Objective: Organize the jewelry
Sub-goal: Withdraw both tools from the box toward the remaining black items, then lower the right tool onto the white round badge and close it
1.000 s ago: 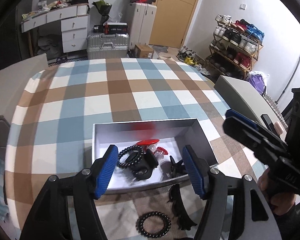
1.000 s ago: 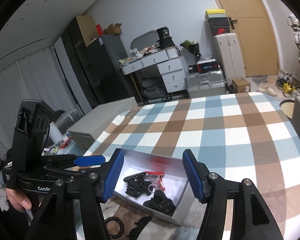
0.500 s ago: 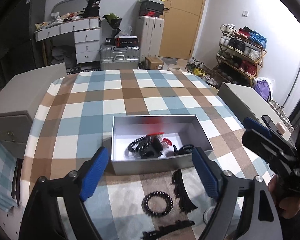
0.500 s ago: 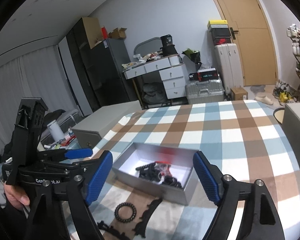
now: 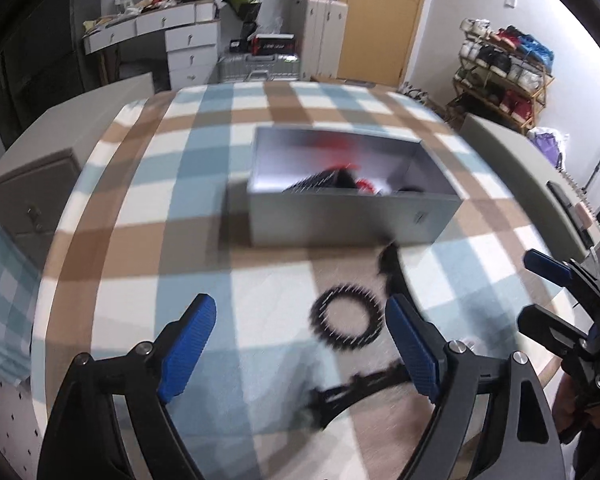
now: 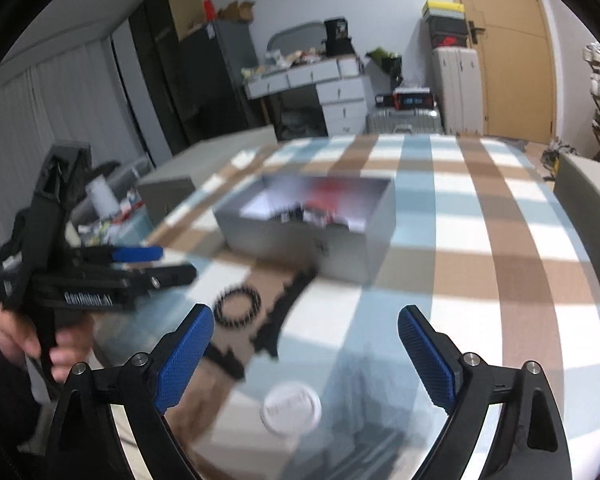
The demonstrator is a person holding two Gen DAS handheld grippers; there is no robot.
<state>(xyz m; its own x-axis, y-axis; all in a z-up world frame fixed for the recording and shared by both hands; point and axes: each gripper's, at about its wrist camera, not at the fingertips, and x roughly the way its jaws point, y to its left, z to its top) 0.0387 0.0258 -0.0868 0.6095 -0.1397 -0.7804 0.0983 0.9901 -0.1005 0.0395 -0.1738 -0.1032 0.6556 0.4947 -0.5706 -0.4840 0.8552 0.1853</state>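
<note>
2 claws hang over the checked table (image 5: 148, 248) with nothing in either. The left claw (image 5: 300, 344) stands wide, its blue pads apart over bare cloth. The right claw (image 6: 304, 354) is opening wider at this moment, with only cloth and a white round cap (image 6: 292, 404) low in the frame beneath the gap.

Jewelry is in 2 places. Some already lies in the grey box (image 5: 352, 216) at the centre of the left wrist view: dark pieces and something red, blurred. The loose pieces lie in front of the box: a black beaded bracelet (image 5: 346, 320) at centre right, a black hair claw clip (image 5: 388, 268) just above it, close to the box wall, and a long black clip (image 5: 360, 388) at lower centre, just by the left claw's right-hand pad.

My reading is that the step in hand is reaching for a loose piece. To do it well, I would let the hands settle first, since both views are smeared. Bring 1 claw down over the bracelet so that 1 pad goes inside the ring and 1 outside, then close on the beads, not on the cloth. Take 1 piece at a time and keep the other claw out of the way, as the 2 are near each other.

Only 1 piece of writing is readable: "GenRobot.AI" in pale letters on the side of the left claw's body, at the left of the right wrist view. Marks on the cap and the box front are too blurred to read.
</note>
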